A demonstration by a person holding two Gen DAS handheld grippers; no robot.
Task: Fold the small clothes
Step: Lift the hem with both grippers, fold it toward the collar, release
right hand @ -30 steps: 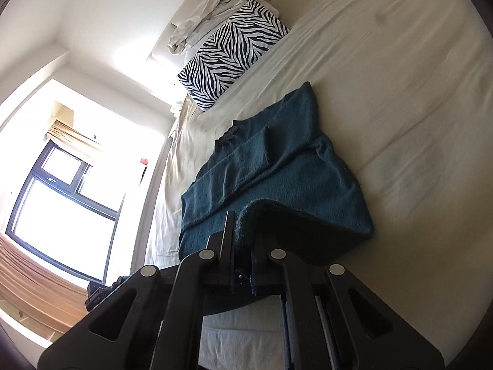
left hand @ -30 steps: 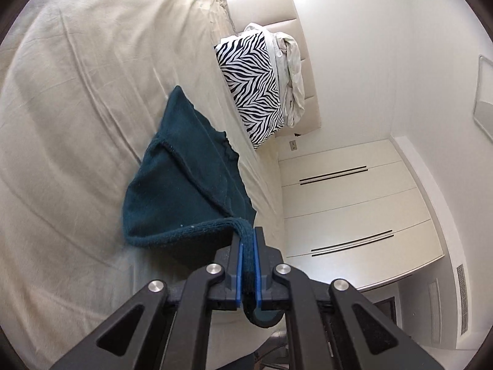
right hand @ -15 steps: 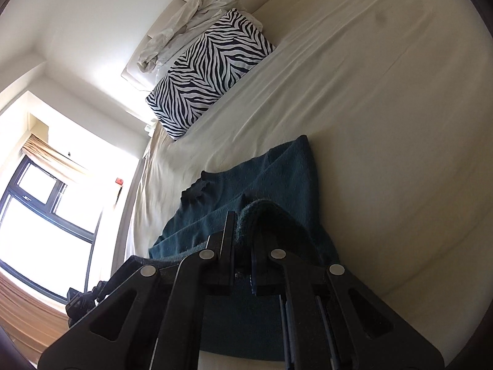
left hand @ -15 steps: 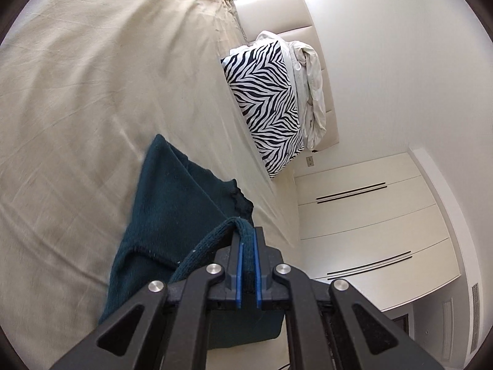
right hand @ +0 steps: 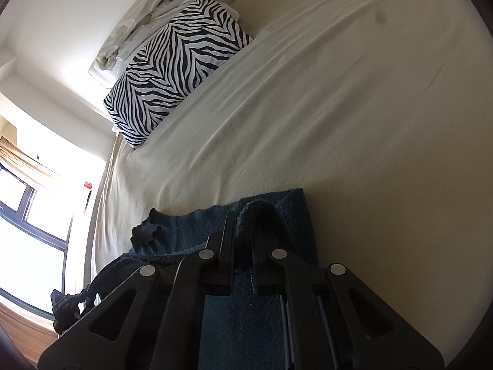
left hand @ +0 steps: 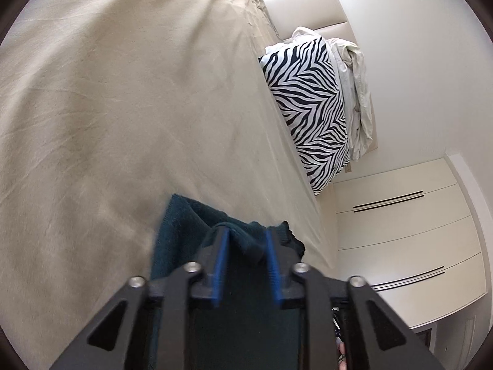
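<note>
The left gripper [left hand: 246, 231] has its blue-padded fingers [left hand: 220, 259] spread and its jaws are opening; a fold of the dark teal garment [left hand: 181, 225] lies slack between them, touching the left pad at most and no longer pinched. The right gripper [right hand: 246, 225] is only starting to part: its jaws are opening, yet a rolled hem of the same garment [right hand: 191, 228] is wedged between the fingers [right hand: 229, 234], and the pads appear to press on it.

Just beyond both sets of fingertips, the rest of the cloth lies flat on the bed sheet [left hand: 123, 108], with the carried edge brought over the layer beneath. In the right wrist view a ruffled bit, perhaps a collar or cuff, sticks out to the left of the fingers. Farther out, well apart from the garment, a zebra-print pillow [right hand: 178, 61] leans by the headboard with a crumpled pale cloth [right hand: 148, 6] behind it. A wardrobe [left hand: 400, 231] stands past the bed's edge in the left view.

This looks like the release at the end of a fold: the hem has been laid over and is being let go. The next move likely calls for the right fingers to free the hem fully, then both grippers to back off without dragging the top layer, before any further fold or smoothing.
</note>
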